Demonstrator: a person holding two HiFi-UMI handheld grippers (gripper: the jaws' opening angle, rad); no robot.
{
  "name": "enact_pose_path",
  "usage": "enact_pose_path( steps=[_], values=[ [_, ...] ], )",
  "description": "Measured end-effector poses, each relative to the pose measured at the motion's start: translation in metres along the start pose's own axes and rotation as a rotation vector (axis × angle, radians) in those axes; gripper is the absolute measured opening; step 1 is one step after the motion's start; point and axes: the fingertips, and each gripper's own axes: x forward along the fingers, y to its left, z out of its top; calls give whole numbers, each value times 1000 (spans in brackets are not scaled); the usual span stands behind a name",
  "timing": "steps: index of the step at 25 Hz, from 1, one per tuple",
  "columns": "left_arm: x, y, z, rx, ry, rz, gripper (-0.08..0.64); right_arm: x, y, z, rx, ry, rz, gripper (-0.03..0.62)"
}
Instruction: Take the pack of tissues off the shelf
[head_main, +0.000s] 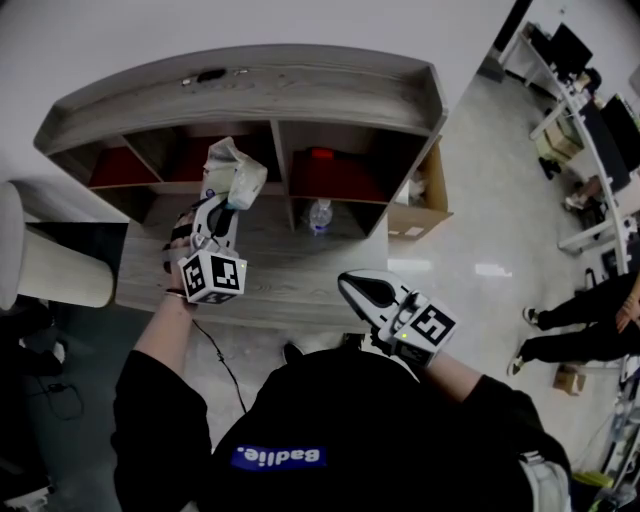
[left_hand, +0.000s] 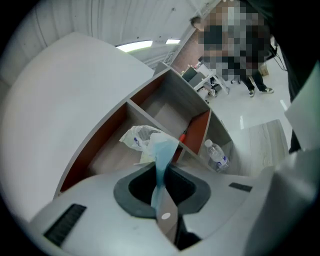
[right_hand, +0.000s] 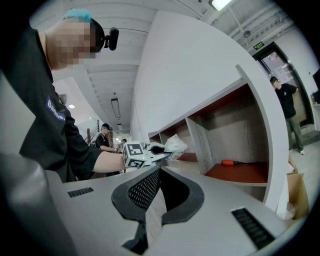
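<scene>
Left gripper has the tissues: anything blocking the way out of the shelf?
Nothing visible. The pack of tissues, pinched by its wrapper in the left gripper, hangs clear of the shelf divider and the bottle.

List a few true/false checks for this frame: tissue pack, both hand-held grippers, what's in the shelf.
1. The left hand-held gripper is shut on the pack of tissues. True.
2. The right hand-held gripper holds a water bottle. False: it holds nothing. The water bottle sits in a lower compartment of the shelf.
3. A red-handled screwdriver lies in a shelf compartment. True.
4. The pack of tissues lies flat on top of the shelf. False: it is pinched by its wrapper in the left hand-held gripper, in front of the shelf.
</scene>
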Motion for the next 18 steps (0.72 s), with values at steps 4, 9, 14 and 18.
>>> enact_pose_path(
  steps=[4,9,14,18],
  values=[
    [-17,-1,2,-132,-18,-2,38,3,1,-2,1,-1,6,26],
    [-37,-3,10,-288,-52,-4,38,7,5,-2,1,-1,17,26],
    [-59,-3,31,-439,-93,-18,38,8,7,0,-3,-5,25,26],
    [-74,-8,50,-495,-129,-30,38,8,6,1,-6,-4,25,26]
  ],
)
